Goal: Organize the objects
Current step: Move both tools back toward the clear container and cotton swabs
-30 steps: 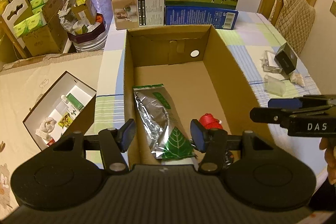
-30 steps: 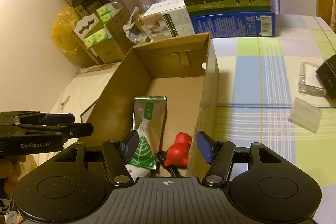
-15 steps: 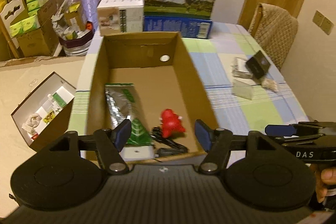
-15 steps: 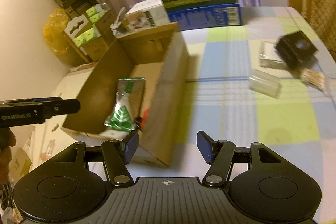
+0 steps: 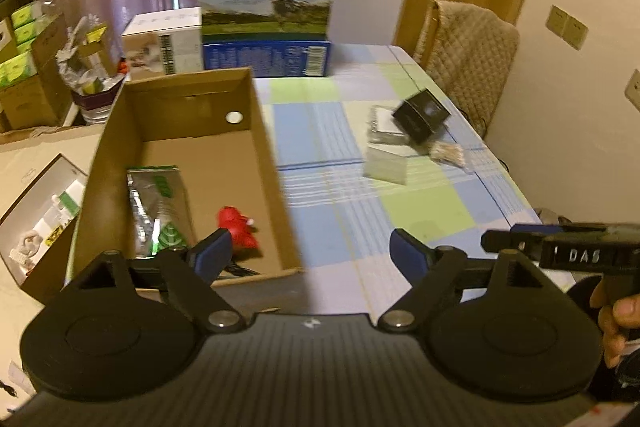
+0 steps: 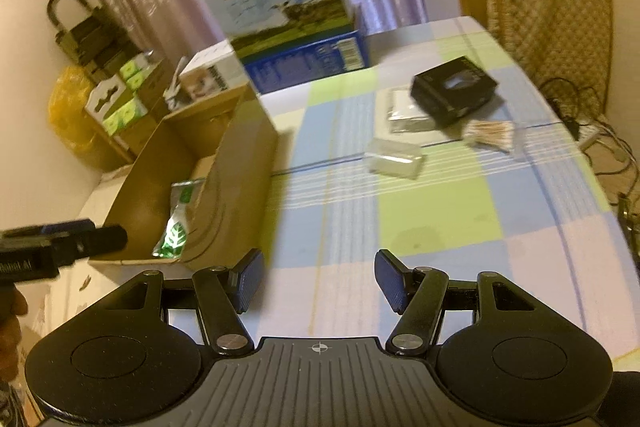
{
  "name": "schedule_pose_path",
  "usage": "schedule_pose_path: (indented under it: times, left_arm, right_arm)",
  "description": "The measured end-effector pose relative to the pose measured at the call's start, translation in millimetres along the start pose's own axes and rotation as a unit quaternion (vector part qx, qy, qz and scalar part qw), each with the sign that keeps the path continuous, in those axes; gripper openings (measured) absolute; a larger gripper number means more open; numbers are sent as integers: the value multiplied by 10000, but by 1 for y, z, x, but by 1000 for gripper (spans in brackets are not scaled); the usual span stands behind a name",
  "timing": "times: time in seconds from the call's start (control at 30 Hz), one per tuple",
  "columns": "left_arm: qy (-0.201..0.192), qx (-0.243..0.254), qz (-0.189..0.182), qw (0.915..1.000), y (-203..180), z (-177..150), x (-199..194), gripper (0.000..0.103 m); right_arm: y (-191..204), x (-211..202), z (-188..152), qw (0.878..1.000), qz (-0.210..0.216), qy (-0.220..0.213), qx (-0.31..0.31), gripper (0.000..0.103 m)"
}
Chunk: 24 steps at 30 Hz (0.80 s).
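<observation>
Both grippers, left (image 5: 310, 253) and right (image 6: 319, 277), gape wide, holding nothing. The box (image 5: 272, 163) sits at ten o'clock; loose items (image 6: 454, 95) wait at one o'clock. That stacked black case could tip if nudged off-centre.

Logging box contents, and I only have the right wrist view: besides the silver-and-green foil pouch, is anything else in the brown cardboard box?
Observer: Yes. The left wrist view shows a small red toy on the floor of the brown cardboard box, to the right of the silver-and-green foil pouch.
Operator: Is the left claw holding anything?
Observer: No. In its own view it is open, with nothing between its fingers.
</observation>
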<state>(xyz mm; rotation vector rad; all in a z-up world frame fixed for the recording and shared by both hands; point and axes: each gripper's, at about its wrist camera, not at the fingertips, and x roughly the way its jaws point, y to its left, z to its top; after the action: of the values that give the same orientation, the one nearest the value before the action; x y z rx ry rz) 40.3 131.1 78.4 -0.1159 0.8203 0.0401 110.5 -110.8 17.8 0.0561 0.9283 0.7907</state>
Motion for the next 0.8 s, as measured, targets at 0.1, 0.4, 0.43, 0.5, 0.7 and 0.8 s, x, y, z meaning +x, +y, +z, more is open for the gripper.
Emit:
schedule_pose_path:
  times: [0.1, 0.4, 0.43, 0.5, 0.7, 0.8]
  left_arm:
    - [21, 61, -63, 10000, -16, -1, 4, 88]
    - [64, 272, -82, 9996, -48, 1, 13, 96]
    - [72, 286, -94, 9995, -51, 1, 14, 96]
    - [83, 319, -112, 9994, -56, 2, 17, 97]
    - [126, 408, -188, 9989, -71, 5, 29, 99]
    - [134, 417, -235, 9988, -78, 8, 37, 99]
  right_arm:
    - [-11, -11, 1, 9999, -61, -68, 65, 59]
    - [-41, -32, 5, 9990, -174, -267, 325, 59]
    - [-45, -33, 5, 9988, -187, -276, 351, 59]
    - [-52, -36, 5, 9985, -216, -299, 414, 59]
    - [-69, -43, 6, 9974, -288, -358, 551, 59]
    - [-78, -46, 9, 9970, -346, -391, 573, 59]
